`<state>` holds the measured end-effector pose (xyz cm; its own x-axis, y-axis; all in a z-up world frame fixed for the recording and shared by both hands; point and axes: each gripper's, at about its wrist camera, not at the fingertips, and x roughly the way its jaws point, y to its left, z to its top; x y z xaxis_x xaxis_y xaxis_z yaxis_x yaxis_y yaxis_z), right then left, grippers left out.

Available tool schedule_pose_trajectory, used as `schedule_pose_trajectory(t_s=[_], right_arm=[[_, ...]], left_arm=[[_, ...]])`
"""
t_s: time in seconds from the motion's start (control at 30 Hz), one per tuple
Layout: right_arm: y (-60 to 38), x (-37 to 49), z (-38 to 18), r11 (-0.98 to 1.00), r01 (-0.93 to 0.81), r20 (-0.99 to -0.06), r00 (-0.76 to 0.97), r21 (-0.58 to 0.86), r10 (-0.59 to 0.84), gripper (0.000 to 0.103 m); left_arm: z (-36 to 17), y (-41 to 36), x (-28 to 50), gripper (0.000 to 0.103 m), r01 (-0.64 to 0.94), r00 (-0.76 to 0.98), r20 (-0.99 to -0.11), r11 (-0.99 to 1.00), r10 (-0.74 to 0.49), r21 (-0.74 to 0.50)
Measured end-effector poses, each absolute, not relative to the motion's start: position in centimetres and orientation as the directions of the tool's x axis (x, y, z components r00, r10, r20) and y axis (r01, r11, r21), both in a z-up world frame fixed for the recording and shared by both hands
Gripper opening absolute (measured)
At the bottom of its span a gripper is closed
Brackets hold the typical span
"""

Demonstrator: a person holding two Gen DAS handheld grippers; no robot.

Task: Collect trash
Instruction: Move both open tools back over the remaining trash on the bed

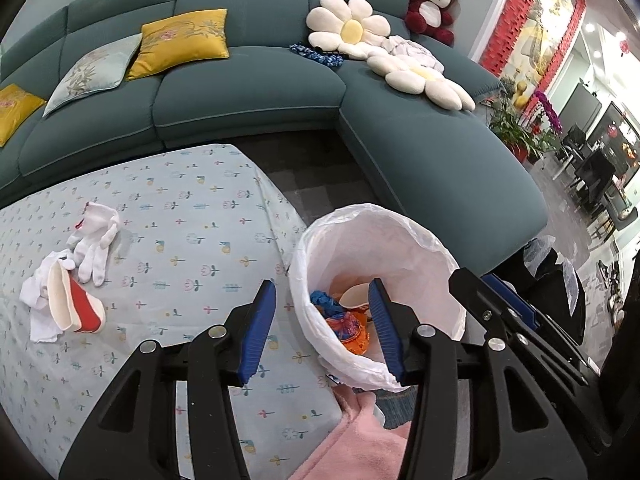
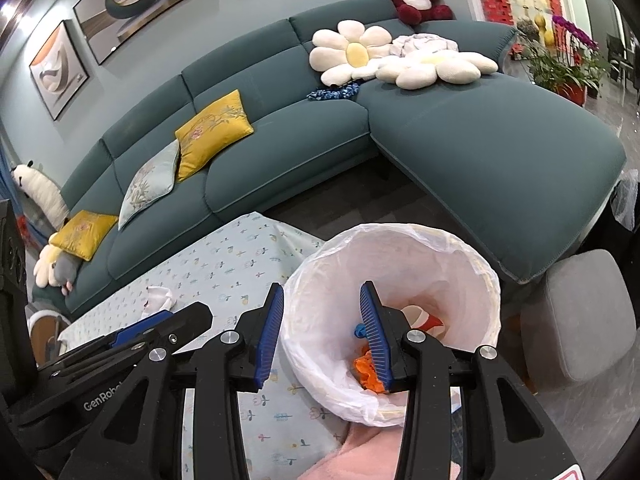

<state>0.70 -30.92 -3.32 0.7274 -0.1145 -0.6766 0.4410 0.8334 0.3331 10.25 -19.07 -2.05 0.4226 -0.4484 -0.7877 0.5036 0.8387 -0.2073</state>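
Trash is seen gathered in a white-lined round bin [image 1: 384, 240] at 5 o'clock off the floral-clothed table [image 1: 180, 208], orange and blue scraps already inside. A red-and-white paper cup [image 1: 78, 300] on crumpled white tissue [image 1: 40, 312] and white gloves [image 1: 94, 240] remain at 9 o'clock. Left gripper [image 1: 324, 320] and right gripper [image 2: 322, 320] are held half open, empty, over the bin's near rim. Next, a reach back to the cup is judged due.

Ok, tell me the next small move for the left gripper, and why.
Probably swing the left gripper, open and empty, left toward the red paper cup lying on its side among white tissues on the tablecloth. The lined bin already holds trash; this litter remains.
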Motion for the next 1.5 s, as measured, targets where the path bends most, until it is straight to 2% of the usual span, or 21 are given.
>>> schedule_pose_trajectory(t_s=[0.43, 0.93, 1.07, 1.37, 1.5], right_arm=[[-26.3, 2.7, -2.0, 0.889, 0.367, -0.679, 0.728, 0.274, -0.091, 0.044], [-17.1, 6.4, -2.1, 0.948, 0.230, -0.701, 0.713, 0.221, -0.010, 0.049], [-14.2, 7.8, -2.3, 0.960, 0.186, -0.710, 0.704, 0.208, 0.018, 0.050], [-8.0, 10.7, -3.9, 0.979, 0.093, -0.738, 0.670, 0.182, 0.073, 0.054], [-5.8, 12.3, -4.9, 0.981, 0.070, -0.754, 0.651, 0.178, 0.090, 0.055]], left_arm=[[-2.1, -13.5, 12.0, 0.046, 0.418, 0.456, -0.782, 0.878, -0.424, -0.233], [-3.3, -2.7, 15.1, 0.046, 0.248, 0.498, -0.791, 0.933, -0.355, -0.262], [-3.6, 0.5, 15.8, 0.056, 0.192, 0.516, -0.792, 0.945, -0.327, -0.266], [-5.7, 7.9, 17.6, 0.063, 0.062, 0.522, -0.810, 0.959, -0.268, -0.278], [-6.7, 10.7, 18.4, 0.070, 0.013, 0.524, -0.817, 0.961, -0.241, -0.275]])
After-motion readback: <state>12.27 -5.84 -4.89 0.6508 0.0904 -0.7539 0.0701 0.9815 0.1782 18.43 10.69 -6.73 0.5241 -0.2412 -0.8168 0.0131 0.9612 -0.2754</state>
